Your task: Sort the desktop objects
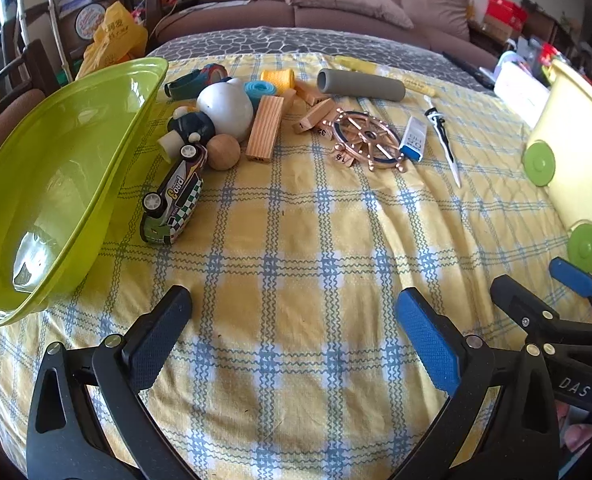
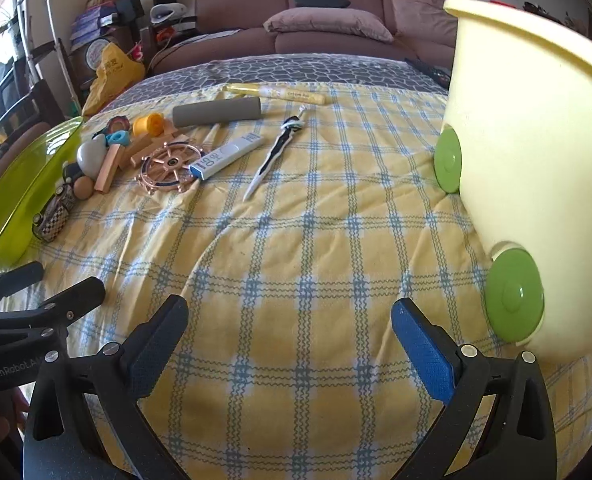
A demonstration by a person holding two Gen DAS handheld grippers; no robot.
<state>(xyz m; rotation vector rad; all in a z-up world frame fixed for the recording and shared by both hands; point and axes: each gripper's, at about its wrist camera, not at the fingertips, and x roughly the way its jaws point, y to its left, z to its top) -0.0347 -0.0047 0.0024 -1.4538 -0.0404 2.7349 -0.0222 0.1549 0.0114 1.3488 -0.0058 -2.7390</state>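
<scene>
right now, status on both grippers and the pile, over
Left gripper open, empty. Right gripper open, empty. Toy pile untouched beside green bowl. Path clear.

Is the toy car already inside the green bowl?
No, the toy car lies on the checked cloth beside the green bowl, outside its rim.

1. A worktop [image 1: 296,240] carries a yellow checked cloth [image 2: 296,280].
2. On it lie a toy car [image 1: 173,196], a wooden ball [image 1: 223,152], a ship's wheel [image 1: 370,140] and a grey tube [image 1: 360,85].
3. A green bowl [image 1: 55,184] sits at the left edge.
</scene>
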